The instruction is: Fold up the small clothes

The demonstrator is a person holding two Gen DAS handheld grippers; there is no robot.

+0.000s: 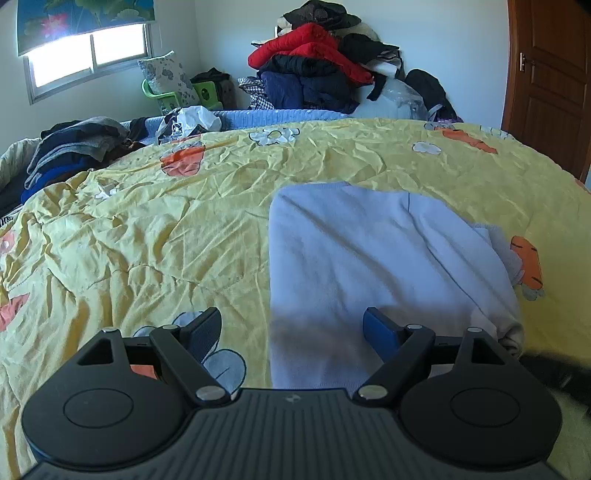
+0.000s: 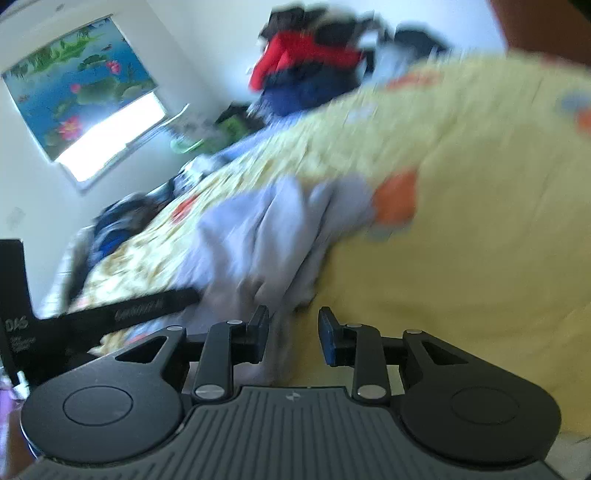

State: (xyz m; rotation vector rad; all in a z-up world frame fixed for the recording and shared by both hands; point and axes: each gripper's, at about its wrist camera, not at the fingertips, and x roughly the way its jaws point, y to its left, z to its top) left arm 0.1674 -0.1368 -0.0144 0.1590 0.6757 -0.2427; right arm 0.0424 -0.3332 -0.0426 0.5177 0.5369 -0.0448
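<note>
White walls; a bright sliding window under a lotus-print roller blind; a brown wooden door at right.

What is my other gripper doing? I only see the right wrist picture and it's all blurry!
Observer: Your left gripper is open, hovering over the near edge of the light blue garment.
Operator: Is the garment flat or messy?
Observer: From the left wrist view its left side lies smooth and straight on the yellow bedspread; the right side is bunched in layers.
Operator: What's that red blur far away?
Observer: A red jacket on top of a pile of dark clothes against the wall.
Operator: Anything else on the bed?
Observer: A stack of grey and blue clothes at the far left corner.
</note>
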